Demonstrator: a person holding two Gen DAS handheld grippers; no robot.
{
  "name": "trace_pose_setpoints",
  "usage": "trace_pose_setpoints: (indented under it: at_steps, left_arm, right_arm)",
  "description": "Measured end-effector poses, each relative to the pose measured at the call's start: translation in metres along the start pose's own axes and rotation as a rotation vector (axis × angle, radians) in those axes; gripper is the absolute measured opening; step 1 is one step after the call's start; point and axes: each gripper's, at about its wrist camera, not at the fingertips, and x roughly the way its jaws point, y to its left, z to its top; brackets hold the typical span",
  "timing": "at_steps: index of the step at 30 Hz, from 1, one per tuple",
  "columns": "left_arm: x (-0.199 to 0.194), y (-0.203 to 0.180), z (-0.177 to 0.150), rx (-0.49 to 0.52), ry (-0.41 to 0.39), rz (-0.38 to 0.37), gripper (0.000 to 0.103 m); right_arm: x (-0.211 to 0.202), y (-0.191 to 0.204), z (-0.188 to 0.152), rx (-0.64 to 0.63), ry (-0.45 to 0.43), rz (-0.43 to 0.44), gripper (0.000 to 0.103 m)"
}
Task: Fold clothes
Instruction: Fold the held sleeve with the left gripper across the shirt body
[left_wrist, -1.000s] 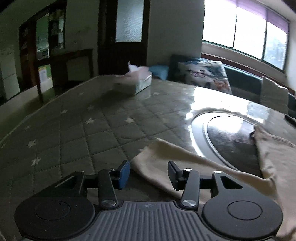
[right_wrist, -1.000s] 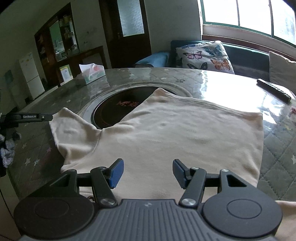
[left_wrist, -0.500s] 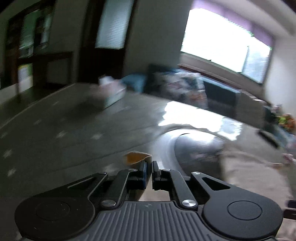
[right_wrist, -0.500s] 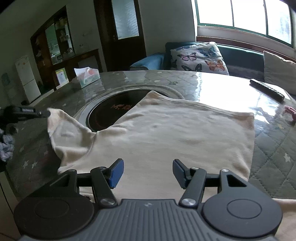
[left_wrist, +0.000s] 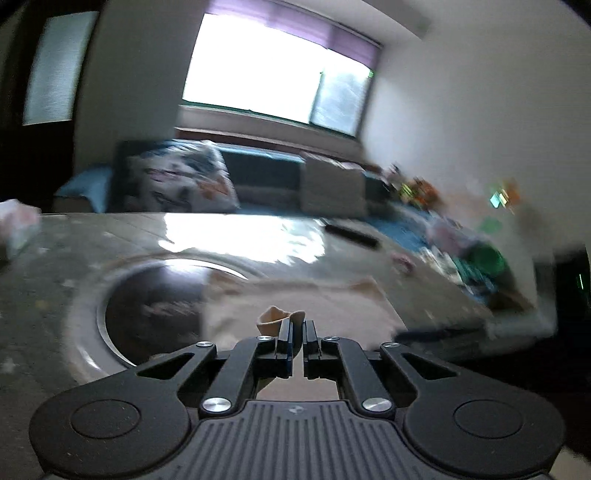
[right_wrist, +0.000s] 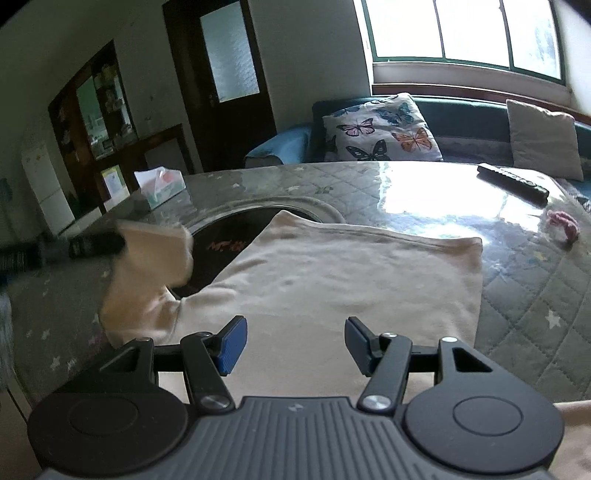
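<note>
Two grippers are at work on one cream shirt, which lies spread across the quilted surface, its far edge overlapping the dark round inset in the middle. The left gripper has its jaws nearly together, pinching a small bunch of the sleeve fabric; from the right wrist view that sleeve is lifted off the surface and hangs from the pinch, blurred. The right gripper hovers with its jaws wide over the near part of the shirt, holding nothing. The step in hand looks like folding the sleeve inward over the body. The main risk is the thin grip: only a little cloth sits between the left fingertips, so a quick swing could let it slide out and drop the sleeve short of the body, crumpled. With the body not pinned by the open right gripper, pulling on the sleeve may also drag the whole shirt sideways and wrinkle the flat panel. The glossy surface probably gives little friction against that. A remote and a small pink item lie well apart from the shirt, and the tissue box is likewise clear of the fold path.
</note>
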Motion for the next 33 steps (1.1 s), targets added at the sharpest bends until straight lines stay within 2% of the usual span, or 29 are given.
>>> trace_pose_setpoints:
  at_steps: [4, 6, 7, 8, 10, 11, 14, 18, 23, 24, 25, 27, 30, 33]
  left_arm:
    - [0.008, -0.019, -0.02, 0.063, 0.079, -0.033, 0.009]
    - [0.005, -0.019, -0.029, 0.087, 0.088, -0.027, 0.009]
    - [0.003, -0.019, -0.033, 0.099, 0.092, -0.024, 0.012]
    - [-0.002, -0.018, -0.036, 0.106, 0.09, -0.011, 0.016]
    - [-0.009, -0.012, -0.039, 0.114, 0.072, 0.026, 0.036]
    - [-0.012, -0.007, -0.04, 0.112, 0.063, 0.054, 0.04]
    - [-0.025, 0.01, -0.045, 0.089, 0.047, 0.132, 0.043]
    - [-0.034, 0.033, -0.054, 0.037, 0.069, 0.222, 0.043]
    - [-0.038, 0.047, -0.067, -0.008, 0.117, 0.263, 0.043]
    - [-0.038, 0.048, -0.069, -0.014, 0.124, 0.264, 0.044]
    - [-0.037, 0.048, -0.071, -0.019, 0.132, 0.264, 0.047]
    - [-0.036, 0.047, -0.072, -0.024, 0.139, 0.262, 0.053]
    - [-0.032, 0.045, -0.073, -0.036, 0.141, 0.263, 0.074]
    - [-0.025, 0.043, -0.073, -0.043, 0.145, 0.263, 0.075]
  right_arm:
    - [0.003, -0.001, 0.001, 0.017, 0.018, 0.023, 0.059]
    - [0.005, 0.002, -0.001, 0.015, 0.036, 0.039, 0.057]
    - [0.007, 0.004, -0.001, 0.016, 0.045, 0.05, 0.056]
    - [0.009, 0.005, -0.002, 0.018, 0.054, 0.061, 0.055]
    - [0.013, 0.01, -0.002, 0.02, 0.071, 0.085, 0.052]
    - [0.015, 0.012, -0.003, 0.02, 0.078, 0.095, 0.051]
    - [0.026, 0.022, -0.005, 0.008, 0.107, 0.124, 0.05]
    - [0.042, 0.031, -0.01, -0.005, 0.147, 0.128, 0.049]
    - [0.051, 0.039, -0.016, -0.021, 0.177, 0.125, 0.035]
    - [0.052, 0.041, -0.016, -0.029, 0.178, 0.121, 0.029]
    - [0.053, 0.043, -0.016, -0.036, 0.178, 0.12, 0.018]
    - [0.052, 0.044, -0.014, -0.039, 0.175, 0.114, 0.007]
    - [0.042, 0.044, -0.007, -0.047, 0.135, 0.112, 0.003]
    - [0.025, 0.046, 0.006, -0.067, 0.064, 0.109, 0.001]
